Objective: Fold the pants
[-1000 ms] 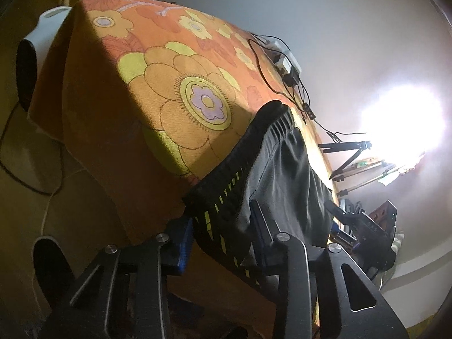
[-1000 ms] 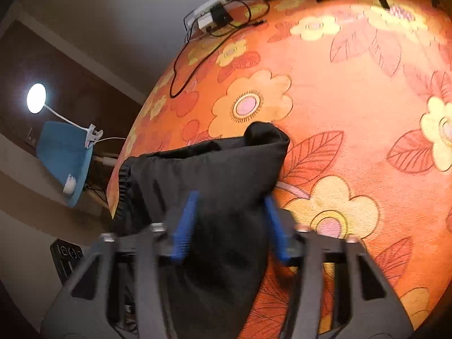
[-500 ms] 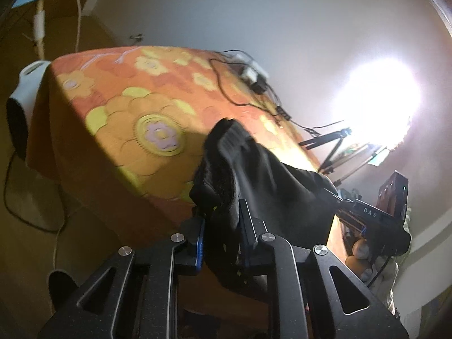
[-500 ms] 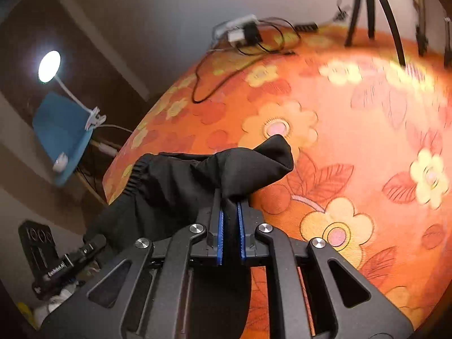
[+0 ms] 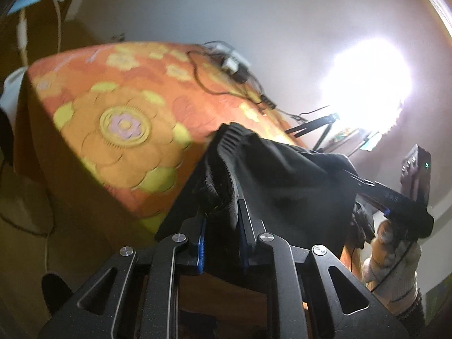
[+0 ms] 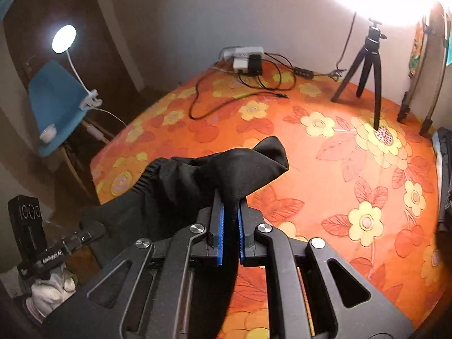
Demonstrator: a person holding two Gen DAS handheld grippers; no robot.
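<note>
The black pants (image 5: 276, 175) hang stretched between my two grippers above the near edge of the table with the orange flowered cloth (image 5: 118, 118). My left gripper (image 5: 221, 212) is shut on the ribbed waistband end. My right gripper (image 6: 229, 212) is shut on a bunched fold of the pants (image 6: 226, 169), lifted above the cloth (image 6: 339, 155). The right gripper also shows at the right of the left wrist view (image 5: 395, 200), and the left gripper at the lower left of the right wrist view (image 6: 82, 234).
A power strip with chargers and black cables (image 6: 248, 62) lies at the table's far edge. A small black tripod (image 6: 364, 67) stands at the far right. A blue chair with a clip lamp (image 6: 56, 101) stands left of the table. A bright light (image 5: 370, 84) glares.
Both grippers closed on the pants about half a second ago and have lifted them off the table edge. The cloth is raised higher now and stretched between them.
</note>
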